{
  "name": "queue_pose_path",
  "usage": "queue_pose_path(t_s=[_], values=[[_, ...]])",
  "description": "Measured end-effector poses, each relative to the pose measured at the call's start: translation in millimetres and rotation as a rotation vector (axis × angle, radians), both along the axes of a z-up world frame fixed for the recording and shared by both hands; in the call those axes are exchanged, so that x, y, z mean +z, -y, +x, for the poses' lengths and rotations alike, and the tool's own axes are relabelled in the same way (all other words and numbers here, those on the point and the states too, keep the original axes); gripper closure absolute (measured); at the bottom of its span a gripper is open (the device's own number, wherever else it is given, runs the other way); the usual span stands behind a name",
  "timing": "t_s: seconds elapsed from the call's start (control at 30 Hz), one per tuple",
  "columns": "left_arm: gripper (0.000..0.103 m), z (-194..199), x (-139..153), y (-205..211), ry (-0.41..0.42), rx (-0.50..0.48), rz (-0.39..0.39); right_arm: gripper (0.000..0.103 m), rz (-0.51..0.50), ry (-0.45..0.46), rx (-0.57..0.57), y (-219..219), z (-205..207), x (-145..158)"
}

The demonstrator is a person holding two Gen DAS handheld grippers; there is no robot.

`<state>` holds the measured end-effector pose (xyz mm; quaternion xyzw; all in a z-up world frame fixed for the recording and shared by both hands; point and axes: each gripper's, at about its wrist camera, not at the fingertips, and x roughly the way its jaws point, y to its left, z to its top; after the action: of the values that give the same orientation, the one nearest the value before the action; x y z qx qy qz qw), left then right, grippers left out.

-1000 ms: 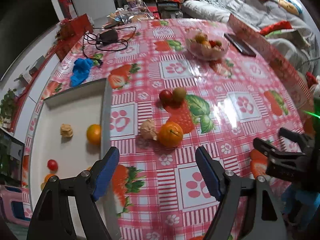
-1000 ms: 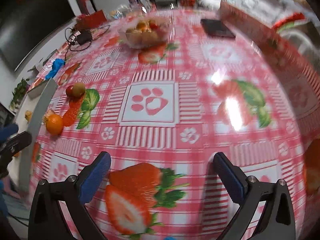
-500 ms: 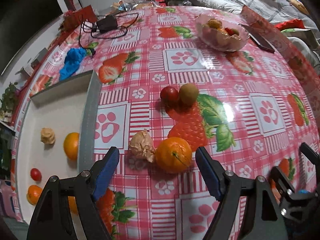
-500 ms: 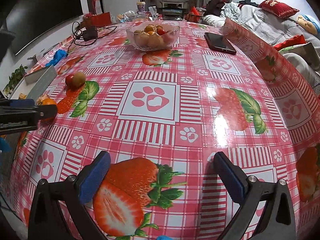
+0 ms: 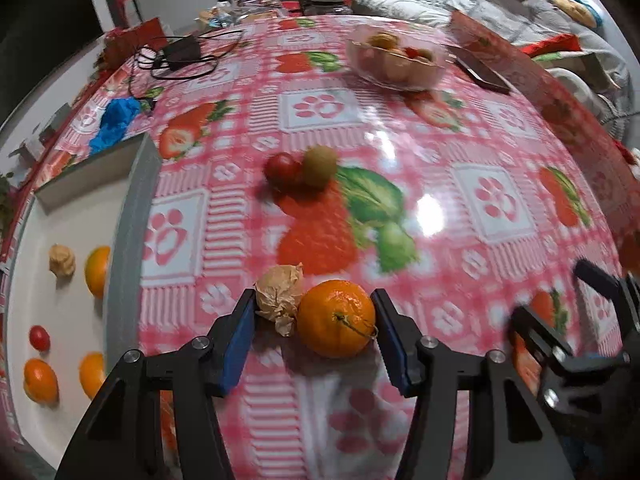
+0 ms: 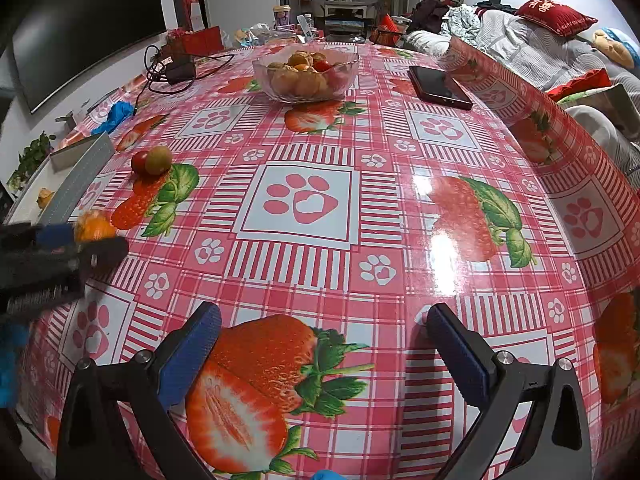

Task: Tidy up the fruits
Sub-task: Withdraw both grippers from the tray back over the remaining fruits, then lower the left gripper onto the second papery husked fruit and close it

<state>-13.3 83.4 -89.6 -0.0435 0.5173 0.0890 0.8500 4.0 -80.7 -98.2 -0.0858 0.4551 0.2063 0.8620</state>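
My left gripper [image 5: 316, 316] is open, its blue pads on either side of an orange tangerine [image 5: 336, 318] and a papery husk fruit [image 5: 279, 298] lying on the strawberry tablecloth. A red tomato [image 5: 282, 166] and a green-brown kiwi [image 5: 319, 165] lie further on. A white tray [image 5: 128, 204] at the left holds several oranges, a tomato and a husk fruit. A glass bowl [image 6: 306, 74] of fruit stands at the back. My right gripper [image 6: 322, 344] is open and empty above the cloth.
A black phone [image 6: 439, 88] lies right of the bowl. A charger with cables [image 5: 180, 54] and a blue cloth [image 5: 116, 124] lie at the back left. The cloth's raised edge [image 6: 540, 120] runs along the right.
My left gripper has moved forward and its jaws have narrowed, so the tangerine and husk fruit now sit between the pads. The right gripper has barely moved.
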Motion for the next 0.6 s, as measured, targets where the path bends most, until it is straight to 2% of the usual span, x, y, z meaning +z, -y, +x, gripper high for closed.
queue_pose_path(t_s=[0.2,0.37,0.6], values=[[0.044,-12.2,2.1,25.4,0.01,-0.025,-0.041,0.0,0.004,-0.001,0.0,0.3,0.1,-0.3],[0.041,-16.6,6.2,16.4,0.02,0.004,-0.084,0.0,0.01,0.0,-0.001,1.8,-0.1,1.0],[0.036,-25.2,26.8,-2.7,0.09,0.032,-0.106,0.0,0.008,0.0,-0.001,1.6,-0.1,0.9]])
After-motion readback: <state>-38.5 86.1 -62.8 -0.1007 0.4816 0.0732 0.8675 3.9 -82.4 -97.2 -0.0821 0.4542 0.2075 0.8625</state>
